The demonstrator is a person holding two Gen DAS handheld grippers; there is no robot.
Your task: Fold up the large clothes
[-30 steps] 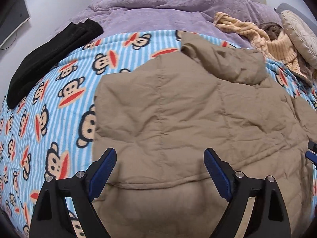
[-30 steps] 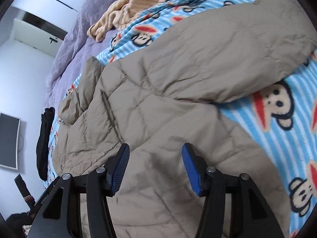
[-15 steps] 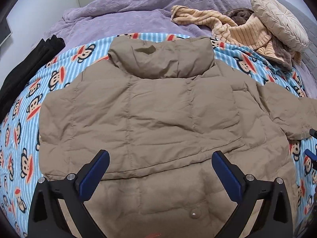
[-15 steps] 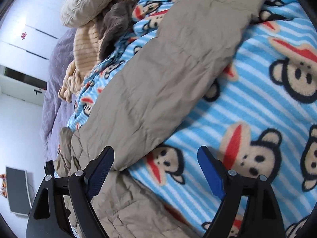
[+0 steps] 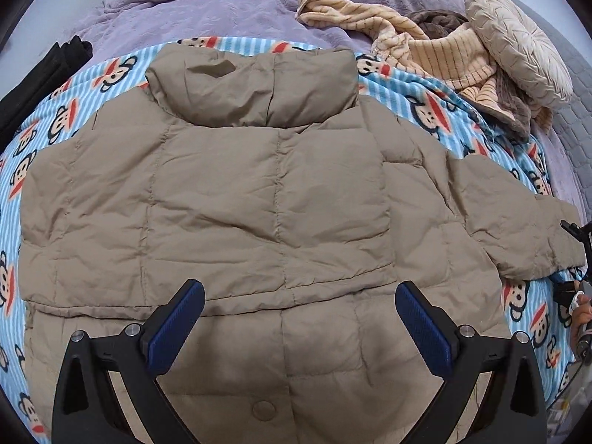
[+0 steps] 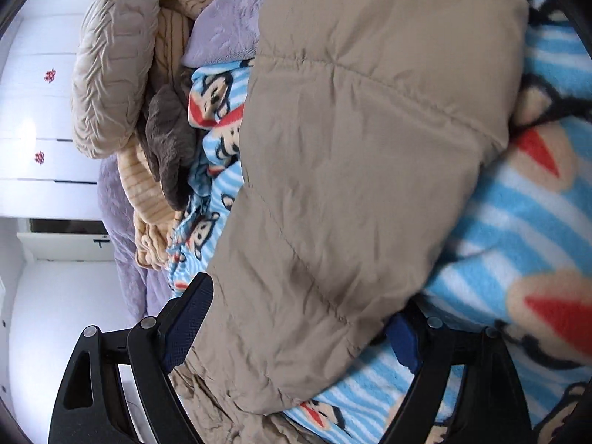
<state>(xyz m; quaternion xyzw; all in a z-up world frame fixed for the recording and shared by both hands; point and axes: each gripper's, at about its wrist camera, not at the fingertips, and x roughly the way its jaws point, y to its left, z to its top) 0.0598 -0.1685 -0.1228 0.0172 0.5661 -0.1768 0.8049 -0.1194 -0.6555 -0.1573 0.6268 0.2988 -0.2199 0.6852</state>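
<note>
Left gripper (image 5: 299, 327) jaws apart, over jacket (image 5: 222, 199) hem; jacket back-up on monkey blanket (image 5: 48, 111); right gripper (image 6: 296, 327) jaws apart astride sleeve (image 6: 351, 148); advice: pinch cuff deep, lift clear, fold across back; cushion (image 5: 518, 44) beyond.

matt quilted jacket (image 5: 222, 192) — fleece blanket (image 5: 436, 107)

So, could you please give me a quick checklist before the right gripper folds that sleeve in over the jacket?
1. Jacket lies flat, back up: ok.
2. Sleeve between the right gripper fingers: ok.
3. Right jaws closed on the sleeve: not ok, open.
4. Left gripper open, above the hem: ok.
5. Striped blanket and cushion off the jacket: ok.
6. Other sleeve's position: cannot tell.
</note>
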